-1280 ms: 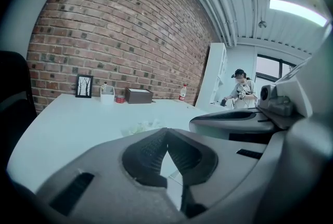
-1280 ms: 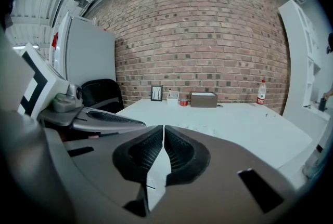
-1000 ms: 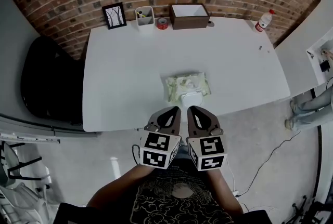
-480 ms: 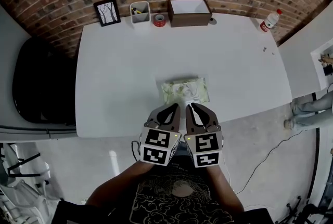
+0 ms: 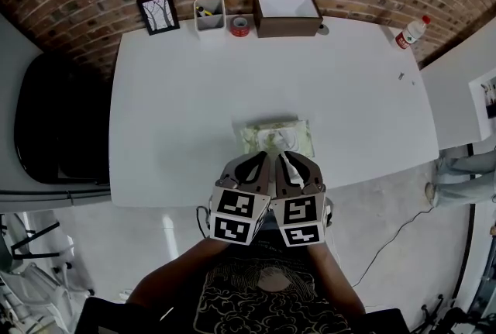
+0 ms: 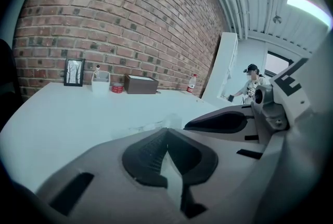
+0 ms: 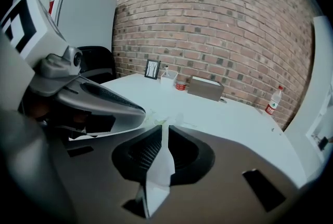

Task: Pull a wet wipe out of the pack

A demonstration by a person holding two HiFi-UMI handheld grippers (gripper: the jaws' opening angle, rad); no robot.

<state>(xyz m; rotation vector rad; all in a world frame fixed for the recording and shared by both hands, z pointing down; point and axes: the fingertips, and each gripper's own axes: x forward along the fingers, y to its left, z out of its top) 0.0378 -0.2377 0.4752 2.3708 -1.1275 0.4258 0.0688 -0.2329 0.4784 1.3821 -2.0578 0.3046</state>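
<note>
- Right tool (image 7: pixel 162 132) first: what is it doing?
- Its jaws are pressed together on a white wet wipe (image 7: pixel 159 166). The sheet is pinched at the tips and hangs down behind them in a crumpled fold.
- And the left tool (image 6: pixel 165 134)?
- Its tips are pressed together too. A pale sliver shows behind them, and I read it as the surface seen through the gap, so I judge that tool to be carrying nothing.
- Where is the pack?
- From the head view the pack (image 5: pixel 276 137) lies flat on the white surface (image 5: pixel 194 92), near its front edge. It is just ahead of both tools, on the brick-wall side. Its long axis runs left to right, across the line of the jaws.
- Which tool is nearer the opening?
- The right one, by my reading. It sits just off the pack's near edge, with white sheet showing between its tips and the pack. The left tool is close beside it, slightly off the pack's left half.
- Is the wipe free?
- I cannot tell whether its far end is out of the slot. The pull should run back toward the person and upward, away from the pack, and the pack may lift unless it is held down
</note>
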